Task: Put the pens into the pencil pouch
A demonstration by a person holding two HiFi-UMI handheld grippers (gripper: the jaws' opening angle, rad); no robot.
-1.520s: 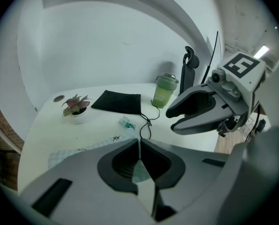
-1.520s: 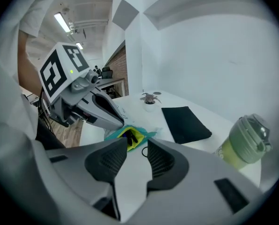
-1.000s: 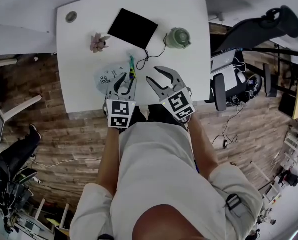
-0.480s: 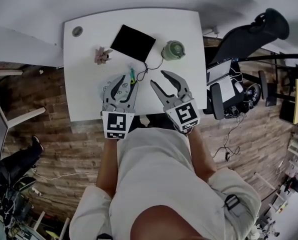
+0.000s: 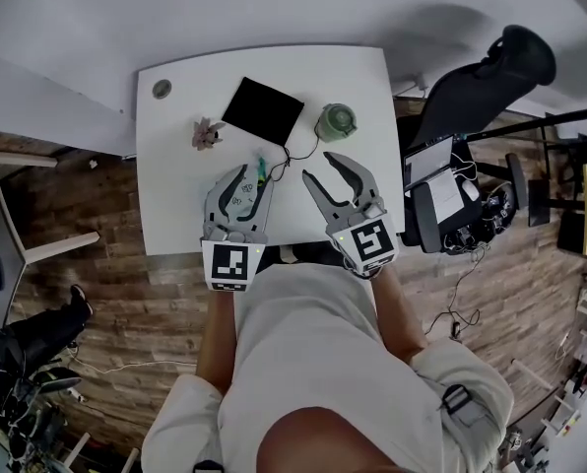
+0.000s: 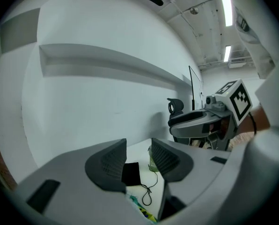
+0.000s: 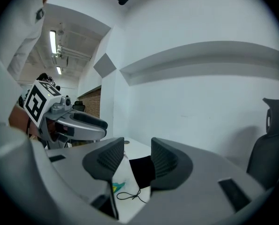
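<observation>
Now both grippers ride higher above the white counter (image 5: 170, 175) than a second ago. Fingers of the left gripper (image 5: 252, 175) and right gripper (image 5: 319, 167) are released, holding nothing. Near the counter's near edge the pale printed pouch (image 5: 236, 199) lies largely hidden under the left gripper. Green pens (image 5: 261, 171) poke out beside it, number unclear.

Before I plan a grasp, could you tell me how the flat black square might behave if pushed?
The black square lies flush on the table, so it would probably slide, not tip. It looks thin, so likely light; stiffness unclear.
</observation>
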